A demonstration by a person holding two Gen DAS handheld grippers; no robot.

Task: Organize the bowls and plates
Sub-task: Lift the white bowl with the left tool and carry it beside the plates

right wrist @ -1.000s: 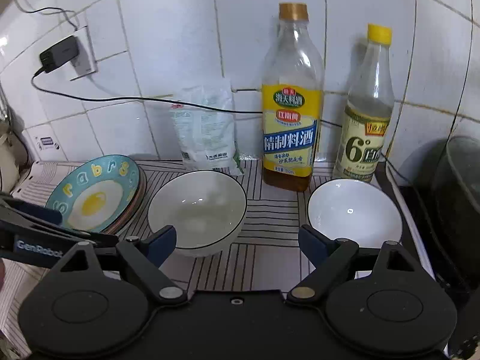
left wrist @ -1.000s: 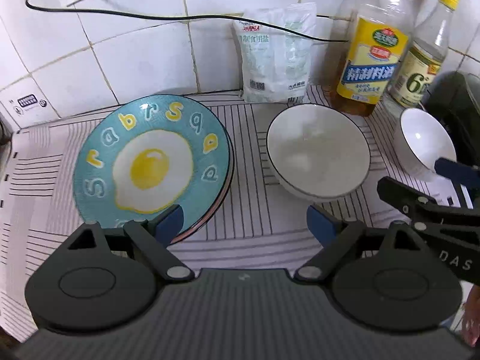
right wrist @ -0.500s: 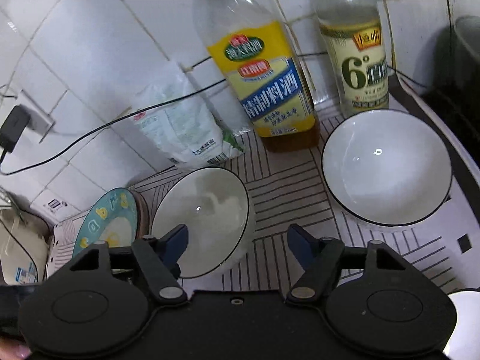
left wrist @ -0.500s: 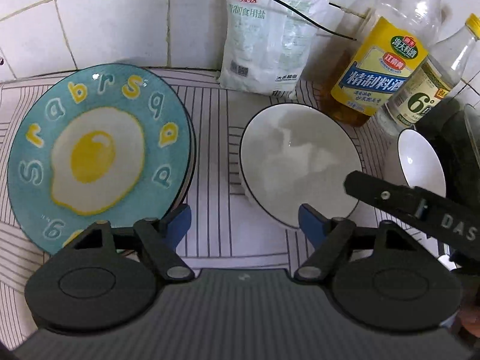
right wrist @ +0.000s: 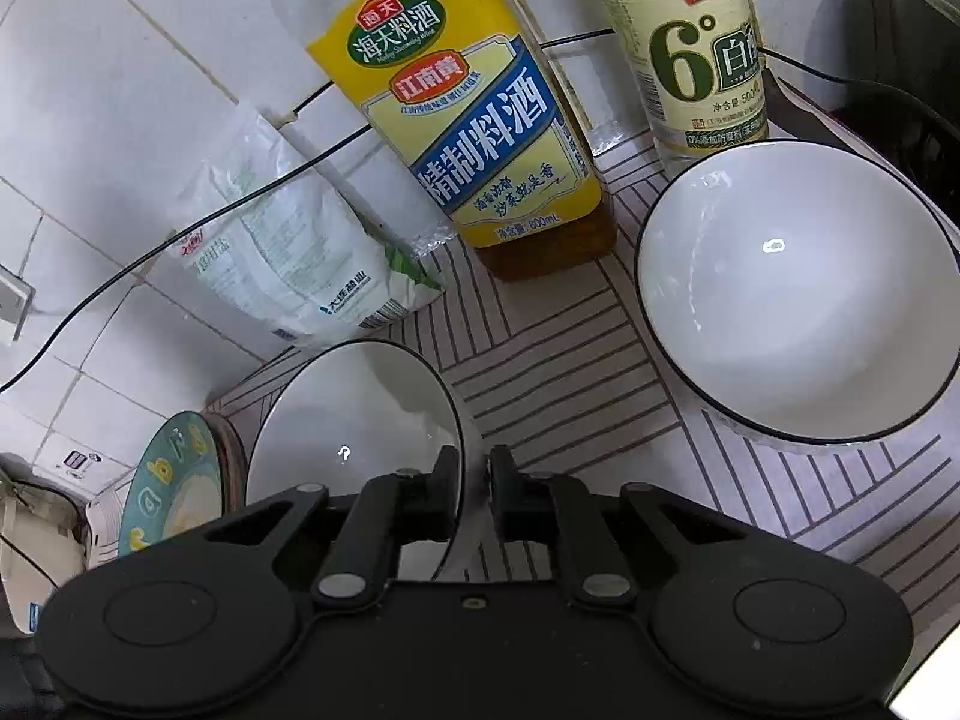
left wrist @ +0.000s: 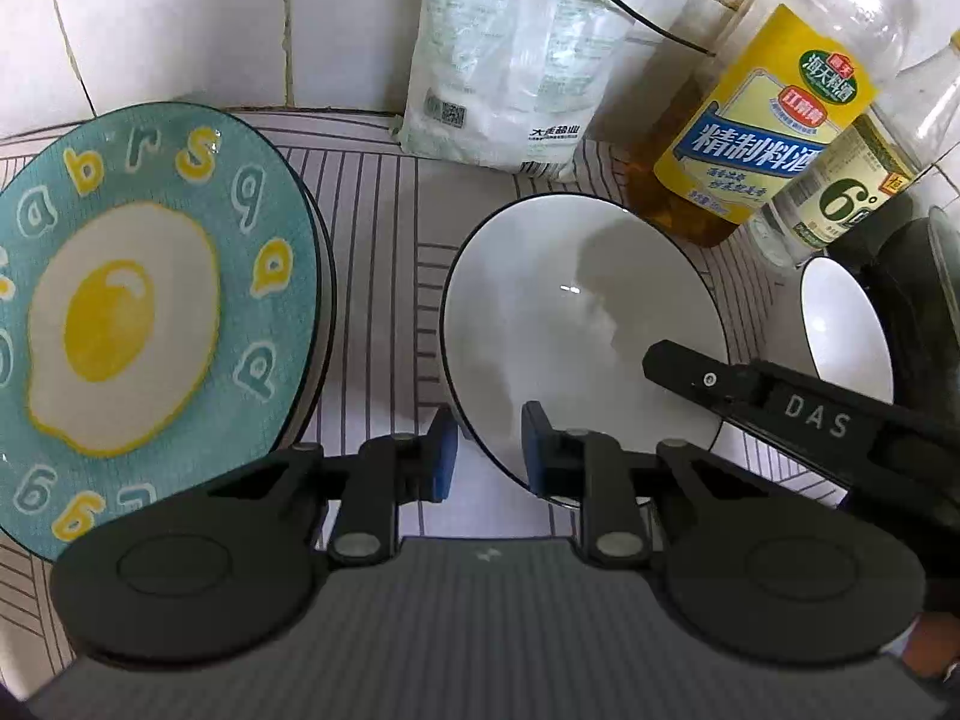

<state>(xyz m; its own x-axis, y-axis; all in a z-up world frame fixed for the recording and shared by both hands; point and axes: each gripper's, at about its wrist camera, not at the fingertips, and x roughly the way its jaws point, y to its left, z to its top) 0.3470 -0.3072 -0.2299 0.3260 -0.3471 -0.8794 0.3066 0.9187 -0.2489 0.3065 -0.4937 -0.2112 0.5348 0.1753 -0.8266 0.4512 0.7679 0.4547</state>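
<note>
Left claw (left wrist: 489, 450) clenched on the near rim of the grey bowl (left wrist: 576, 324), one blue pad outside the wall, the other inside. Right claw (right wrist: 474, 480) clamped on the same grey bowl (right wrist: 354, 420) at its right-hand rim, black-edged lip pinched between the two pads; seen from the left wrist as a black arm (left wrist: 798, 408) marked DAS reaching in over the bowl from the right

Bowl tilted in the right wrist view, open side turned left of the right claw. Just left of the left claw, past a strip of striped counter (left wrist: 372, 276), a stack of plates topped by the teal fried-egg plate (left wrist: 138, 318) with yellow and white letters round its rim; same plate (right wrist: 174, 480) glimpsed low and left of the right claw, beyond the gripped bowl

Ahead and right of the right claw, apart from the grey bowl, a white bowl (right wrist: 792, 300) with a black rim, upright on the striped mat; from the left wrist, the same white bowl (left wrist: 840, 324) far right, partly behind the DAS arm

Farther ahead against the tiled wall: salt bag (left wrist: 510, 54) straight beyond the left claw, yellow-labelled cooking wine bottle (right wrist: 480, 120) beyond the right claw, vinegar bottle (right wrist: 696, 48) marked 6° to its right, black cable (right wrist: 180, 234) strung across the tiles
</note>
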